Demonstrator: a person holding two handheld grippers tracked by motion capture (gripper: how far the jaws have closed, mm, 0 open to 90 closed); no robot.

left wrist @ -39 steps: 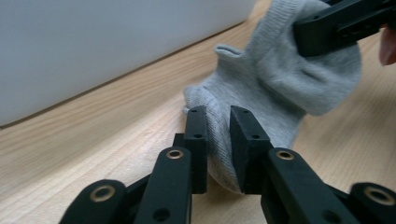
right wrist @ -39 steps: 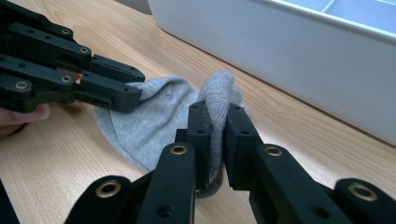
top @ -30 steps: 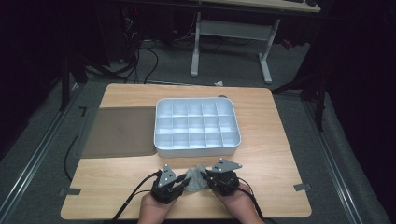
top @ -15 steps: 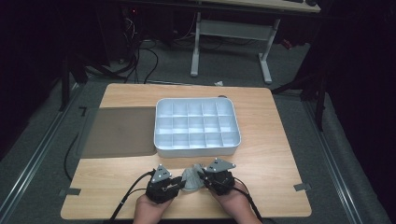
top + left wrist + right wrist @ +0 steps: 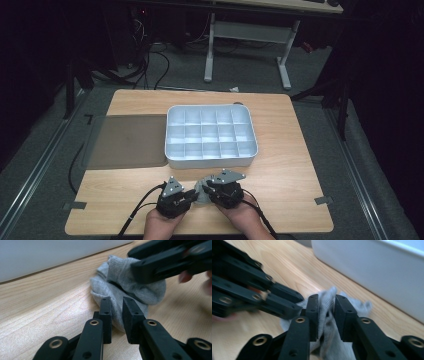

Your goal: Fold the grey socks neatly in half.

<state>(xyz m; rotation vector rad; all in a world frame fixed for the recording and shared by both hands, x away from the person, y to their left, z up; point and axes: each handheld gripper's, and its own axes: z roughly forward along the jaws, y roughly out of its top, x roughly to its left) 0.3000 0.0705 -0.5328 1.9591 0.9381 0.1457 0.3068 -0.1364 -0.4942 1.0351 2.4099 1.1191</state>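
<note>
Gripping one grey sock [image 5: 202, 191], both claws pinch its fabric.

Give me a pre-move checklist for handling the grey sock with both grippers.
1. Right gripper has sock fabric between its jaws: ok.
2. Left gripper closed on sock: cannot tell; jaws straddle an edge with a gap.
3. Sock lies on the table, outside the compartment tray: ok.
4. Tray compartments free to receive it: ok.
5. Grippers clear of each other: not ok; they crowd together at the sock.
</note>
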